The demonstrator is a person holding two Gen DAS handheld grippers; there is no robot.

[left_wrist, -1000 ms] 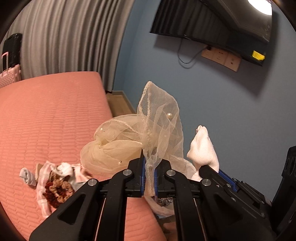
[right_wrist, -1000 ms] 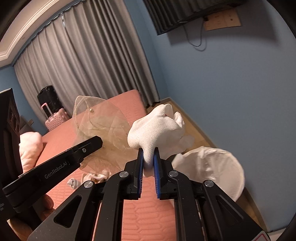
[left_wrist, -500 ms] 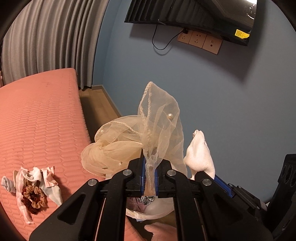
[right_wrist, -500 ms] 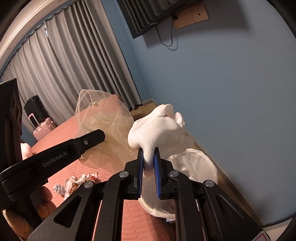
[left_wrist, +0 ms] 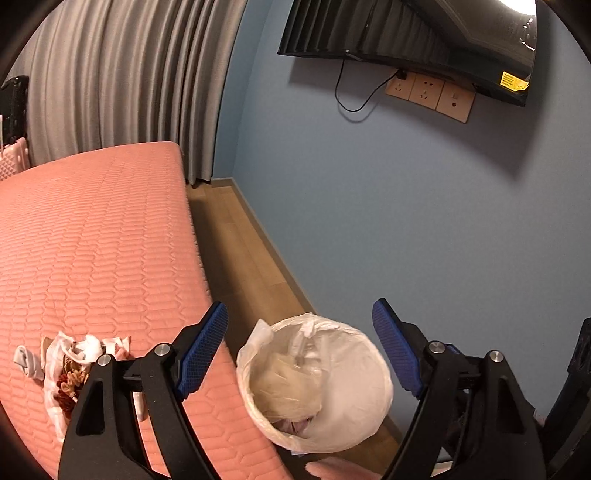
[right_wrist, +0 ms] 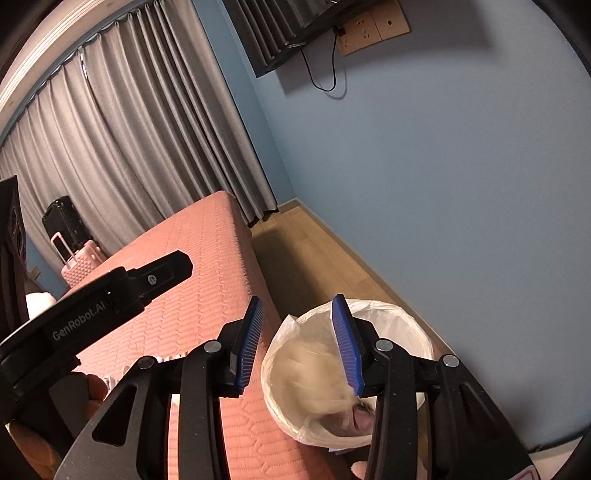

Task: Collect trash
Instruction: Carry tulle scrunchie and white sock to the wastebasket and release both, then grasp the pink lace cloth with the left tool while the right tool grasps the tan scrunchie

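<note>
A white bin [left_wrist: 373, 391] lined with a plastic bag stands on the floor beside the pink bed; it also shows in the right wrist view [right_wrist: 413, 325]. A cream mesh cloth [left_wrist: 291, 391] lies inside it, blurred in the right wrist view [right_wrist: 314, 380]. My left gripper [left_wrist: 299, 350] is open and empty above the bin. My right gripper [right_wrist: 299, 343] is open and empty above the bin's left rim. A pile of crumpled white and brown scraps [left_wrist: 70, 373] lies on the bed to the left.
The pink quilted bed [left_wrist: 92, 240] fills the left. A wooden floor strip [left_wrist: 240, 251] runs between the bed and the blue wall [left_wrist: 406, 221]. Grey curtains [right_wrist: 129, 147] hang behind. A pink suitcase [right_wrist: 81, 262] stands at the far left. A wall-mounted screen [left_wrist: 424, 33] hangs above.
Both grippers have opened. The mesh cloth has dropped from the left gripper into the bin, and the white cloth has left the right gripper.
</note>
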